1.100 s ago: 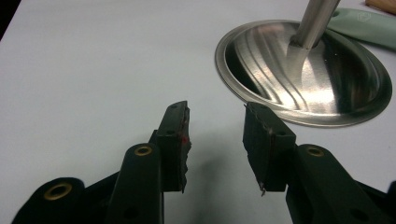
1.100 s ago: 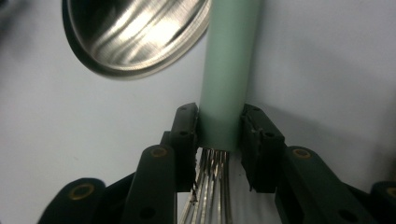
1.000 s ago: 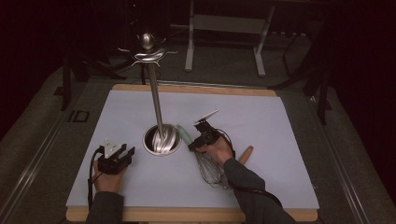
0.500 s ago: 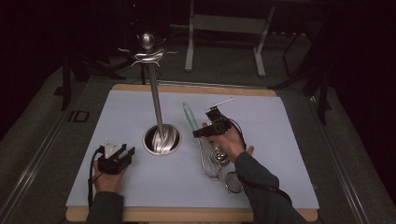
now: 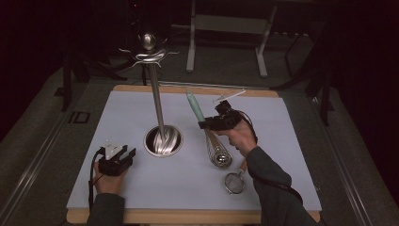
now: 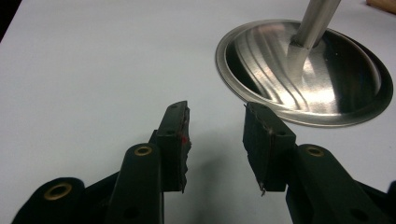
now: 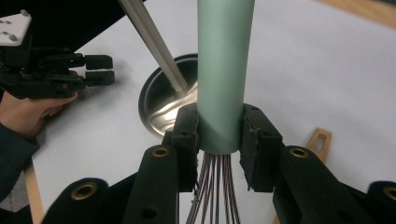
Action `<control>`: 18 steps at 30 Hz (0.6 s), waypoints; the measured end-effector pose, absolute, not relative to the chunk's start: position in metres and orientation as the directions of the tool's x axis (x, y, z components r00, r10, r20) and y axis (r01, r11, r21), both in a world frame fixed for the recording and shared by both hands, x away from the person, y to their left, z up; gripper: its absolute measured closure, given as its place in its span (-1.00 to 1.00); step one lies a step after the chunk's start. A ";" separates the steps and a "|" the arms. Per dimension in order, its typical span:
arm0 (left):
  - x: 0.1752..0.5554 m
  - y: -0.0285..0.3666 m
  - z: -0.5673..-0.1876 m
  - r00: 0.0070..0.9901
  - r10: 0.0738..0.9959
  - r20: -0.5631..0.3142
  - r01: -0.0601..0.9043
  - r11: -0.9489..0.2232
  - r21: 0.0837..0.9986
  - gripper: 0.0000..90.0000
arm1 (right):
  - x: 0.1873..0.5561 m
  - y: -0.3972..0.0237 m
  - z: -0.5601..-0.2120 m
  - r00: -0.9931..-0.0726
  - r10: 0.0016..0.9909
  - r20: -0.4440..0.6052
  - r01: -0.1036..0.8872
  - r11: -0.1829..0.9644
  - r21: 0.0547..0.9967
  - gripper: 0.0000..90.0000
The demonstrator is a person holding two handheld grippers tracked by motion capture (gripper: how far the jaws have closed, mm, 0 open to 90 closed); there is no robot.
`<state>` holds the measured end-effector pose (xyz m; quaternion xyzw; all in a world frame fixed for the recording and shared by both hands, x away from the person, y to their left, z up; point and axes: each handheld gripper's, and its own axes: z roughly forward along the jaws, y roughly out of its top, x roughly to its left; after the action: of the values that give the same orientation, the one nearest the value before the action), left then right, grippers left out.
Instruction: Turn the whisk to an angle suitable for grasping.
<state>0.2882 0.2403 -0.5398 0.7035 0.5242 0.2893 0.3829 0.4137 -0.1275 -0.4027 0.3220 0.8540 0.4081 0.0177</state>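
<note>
Whisk (image 5: 207, 127): a balloon whisk with a smooth pale-green handle and a cage of thin steel wires; it was held off the mat, handle tilted up and away from the person, wire head low, just right of the stand's round base
Right gripper (image 5: 207, 123): its two black jaws were clamped on the lower end of the green handle (image 7: 225, 70), right where the wires leave it; the pads pressed on both sides
Left gripper (image 5: 126, 153): it rested on the mat just left of the stand's base, jaws parted with nothing between them (image 6: 215, 135)
Stand (image 5: 163, 140): one polished steel utensil stand, a shallow round dish base with a single slim pole rising to a knob and curved hooks at the top
Strainer (image 5: 235, 182): one small wire-mesh strainer with a wooden handle lay flat on the mat, near the stand's base to its right, on the person's side of the whisk head
Mat (image 5: 131, 113): one pale sheet covered the wooden table under the stand
Count: one whisk, one strainer, one stand, two grippers
</note>
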 end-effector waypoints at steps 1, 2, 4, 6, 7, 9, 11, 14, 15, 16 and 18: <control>0.288 0.240 -0.540 0.283 0.959 0.006 0.516 -0.158 0.842 0.36 | 0.414 -0.129 -0.400 -0.802 0.557 0.218 0.518 0.464 0.719 0.54; 0.288 0.240 -0.540 0.283 0.959 0.005 0.516 -0.157 0.842 0.36 | 0.413 -0.130 -0.398 -0.810 0.549 0.205 0.503 0.470 0.725 0.54; 0.288 0.240 -0.540 0.282 0.960 0.005 0.516 -0.156 0.842 0.36 | 0.413 -0.133 -0.394 -0.829 0.532 0.174 0.467 0.486 0.739 0.54; 0.288 0.240 -0.540 0.282 0.959 0.005 0.516 -0.156 0.842 0.36 | 0.411 -0.135 -0.390 -0.847 0.514 0.140 0.429 0.502 0.751 0.54; 0.288 0.240 -0.540 0.282 0.959 0.005 0.516 -0.156 0.842 0.36 | 0.410 -0.136 -0.388 -0.857 0.501 0.124 0.407 0.509 0.759 0.54; 0.288 0.240 -0.540 0.282 0.959 0.006 0.516 -0.157 0.842 0.36 | 0.409 -0.139 -0.384 -0.872 0.479 0.104 0.372 0.511 0.775 0.54; 0.288 0.240 -0.540 0.282 0.959 0.006 0.516 -0.157 0.842 0.36 | 0.407 -0.140 -0.380 -0.885 0.458 0.087 0.342 0.510 0.790 0.54; 0.288 0.240 -0.540 0.282 0.959 0.007 0.517 -0.158 0.841 0.36 | 0.406 -0.143 -0.373 -0.898 0.435 0.070 0.307 0.503 0.808 0.54; 0.288 0.240 -0.540 0.282 0.959 0.006 0.517 -0.158 0.841 0.36 | 0.405 -0.143 -0.371 -0.898 0.433 0.070 0.303 0.496 0.813 0.54; 0.288 0.240 -0.540 0.281 0.960 0.004 0.515 -0.154 0.843 0.36 | 0.405 -0.144 -0.369 -0.902 0.427 0.066 0.293 0.494 0.818 0.54; 0.288 0.240 -0.540 0.282 0.959 0.005 0.517 -0.156 0.842 0.36 | 0.405 -0.145 -0.366 -0.906 0.419 0.056 0.278 0.490 0.826 0.54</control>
<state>0.2883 0.2403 -0.5398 0.7032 0.5247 0.2890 0.3830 0.4052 -0.1446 -0.3656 0.2028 0.8598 0.4623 0.0762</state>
